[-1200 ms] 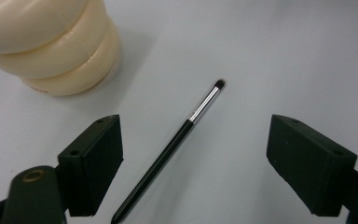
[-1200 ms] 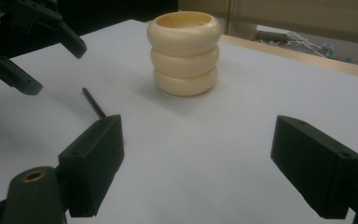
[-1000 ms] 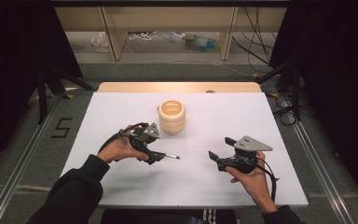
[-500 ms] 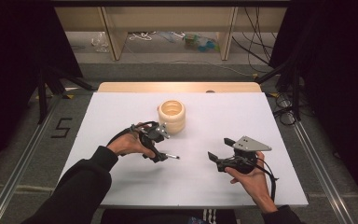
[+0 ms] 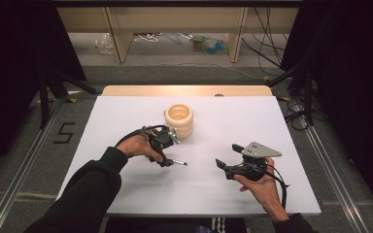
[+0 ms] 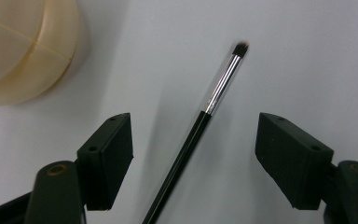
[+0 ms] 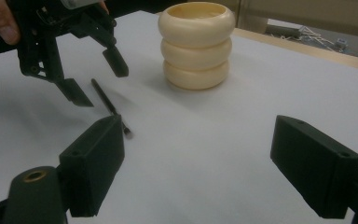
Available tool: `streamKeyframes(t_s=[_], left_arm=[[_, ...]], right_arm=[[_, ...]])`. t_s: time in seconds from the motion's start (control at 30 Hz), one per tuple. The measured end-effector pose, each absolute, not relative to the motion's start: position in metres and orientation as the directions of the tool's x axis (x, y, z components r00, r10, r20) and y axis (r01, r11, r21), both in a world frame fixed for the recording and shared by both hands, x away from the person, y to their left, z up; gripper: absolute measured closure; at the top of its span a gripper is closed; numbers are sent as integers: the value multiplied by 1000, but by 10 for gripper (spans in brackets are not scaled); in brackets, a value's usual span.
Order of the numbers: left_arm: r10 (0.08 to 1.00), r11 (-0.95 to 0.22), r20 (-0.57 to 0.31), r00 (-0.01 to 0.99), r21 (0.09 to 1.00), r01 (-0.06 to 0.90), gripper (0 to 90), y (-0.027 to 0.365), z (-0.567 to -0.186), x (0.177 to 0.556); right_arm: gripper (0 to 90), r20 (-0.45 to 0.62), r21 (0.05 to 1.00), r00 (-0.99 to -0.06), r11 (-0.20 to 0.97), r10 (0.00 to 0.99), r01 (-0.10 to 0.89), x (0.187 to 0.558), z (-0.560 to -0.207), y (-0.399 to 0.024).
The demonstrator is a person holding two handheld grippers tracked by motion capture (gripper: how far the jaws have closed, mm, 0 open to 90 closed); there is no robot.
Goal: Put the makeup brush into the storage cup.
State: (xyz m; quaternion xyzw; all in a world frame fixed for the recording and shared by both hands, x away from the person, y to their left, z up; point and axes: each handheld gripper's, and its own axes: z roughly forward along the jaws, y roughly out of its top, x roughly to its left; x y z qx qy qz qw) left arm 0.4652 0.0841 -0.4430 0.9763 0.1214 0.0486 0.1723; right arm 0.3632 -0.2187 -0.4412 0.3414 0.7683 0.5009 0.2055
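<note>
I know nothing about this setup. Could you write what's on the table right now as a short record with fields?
Table: white top, wooden strip along the far edge
Holder: cream ribbed cup, upright, open at the top, far middle of the table
Brush: thin black brush with a silver collar and dark tip, lying flat on the table
Left tongs: open, lowered over the brush, one jaw on each side of its handle, not gripping it
Right tongs: open, empty, held above the table, pointing toward the brush
</note>
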Motion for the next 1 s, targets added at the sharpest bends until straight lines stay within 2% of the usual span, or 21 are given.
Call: streamKeyframes(t_s=[0.4, 0.8, 1.0], left_arm=[[215, -939, 60, 975, 287, 189, 369, 78, -444, 465], [167, -956, 40, 985, 251, 152, 573, 74, -448, 467], [156, -965, 45, 987, 222, 143, 602, 75, -452, 469]], right_arm=[[187, 24, 900, -685, 283, 728, 332, 363, -441, -219], [193, 30, 904, -694, 278, 719, 326, 363, -443, -217], [193, 31, 903, -698, 279, 716, 326, 363, -443, -217]])
